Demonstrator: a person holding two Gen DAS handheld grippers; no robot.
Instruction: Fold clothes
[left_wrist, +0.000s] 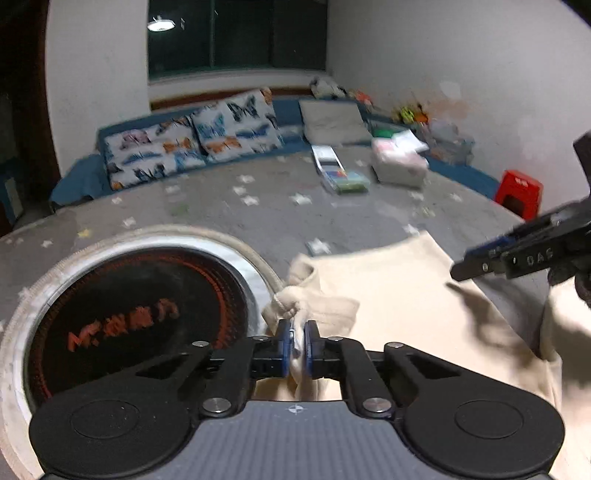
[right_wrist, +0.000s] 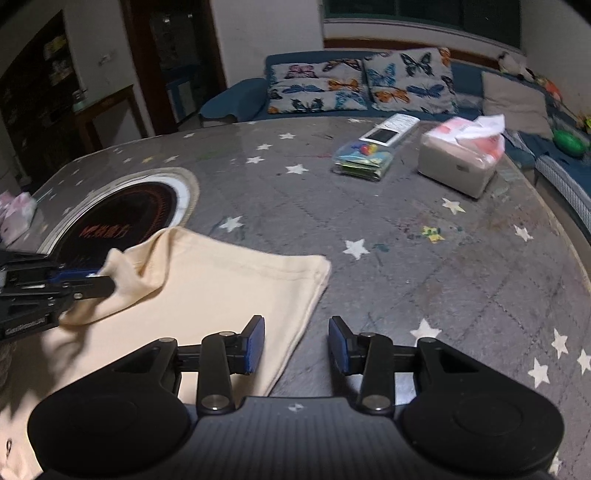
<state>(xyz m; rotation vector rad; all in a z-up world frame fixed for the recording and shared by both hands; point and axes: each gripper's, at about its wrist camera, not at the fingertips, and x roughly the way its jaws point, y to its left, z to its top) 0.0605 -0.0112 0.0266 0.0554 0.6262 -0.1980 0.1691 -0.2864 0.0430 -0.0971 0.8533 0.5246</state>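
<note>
two handheld grippers over a cream garment (right_wrist: 207, 291) on a star-patterned table (right_wrist: 424, 236).

the left gripper (left_wrist: 298, 334) has its blue pads (left_wrist: 283, 347) pinched tight on a bunched fold at the garment's left edge, lifting it just beside the round black cooktop (left_wrist: 136, 321) set into the table. the right gripper (right_wrist: 296, 345) hangs with its fingers (right_wrist: 255, 343) parted and nothing between them, the left finger above the garment's near right edge, the right finger above bare table. the garment lies near the front of the table; a tissue box (right_wrist: 461, 162) and a remote (right_wrist: 388, 131) sit well apart at the far side.
</note>
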